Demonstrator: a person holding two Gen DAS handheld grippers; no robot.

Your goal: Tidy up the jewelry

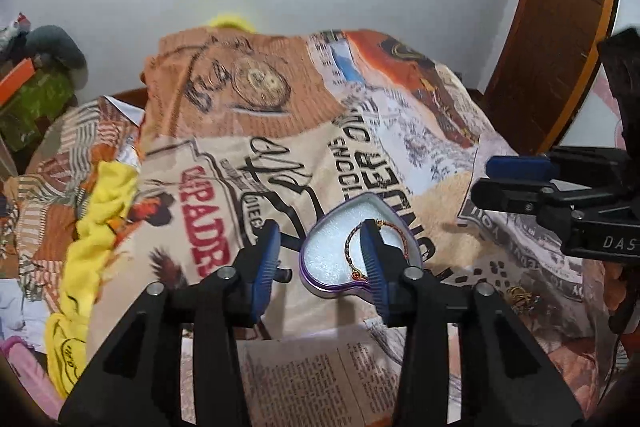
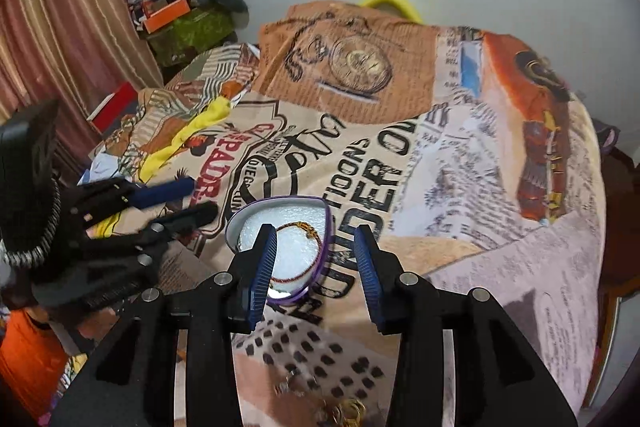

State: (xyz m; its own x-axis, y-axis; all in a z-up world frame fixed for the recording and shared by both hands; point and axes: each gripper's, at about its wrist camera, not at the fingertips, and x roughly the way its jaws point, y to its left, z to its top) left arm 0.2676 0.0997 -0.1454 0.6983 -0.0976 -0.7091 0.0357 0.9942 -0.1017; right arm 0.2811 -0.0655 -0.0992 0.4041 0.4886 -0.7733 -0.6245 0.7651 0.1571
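A heart-shaped purple-rimmed box point(image 1: 340, 247) with a white lining lies open on the printed blanket; it also shows in the right wrist view point(image 2: 288, 227). A thin bracelet with gold links point(image 1: 354, 247) lies inside it, and shows in the right wrist view point(image 2: 304, 231). My left gripper point(image 1: 320, 267) is open and empty just in front of the box. My right gripper point(image 2: 316, 267) is open and empty above the box's near edge. A small pile of gold jewelry point(image 2: 344, 409) lies on the blanket close under the right gripper, also in the left wrist view point(image 1: 520, 297).
A printed blanket point(image 2: 440, 187) covers the bed. Yellow cloth point(image 1: 100, 227) lies bunched at the left. Boxes and clothes point(image 2: 180, 23) are stacked at the far left by a curtain. A wooden door point(image 1: 552, 27) stands at the right.
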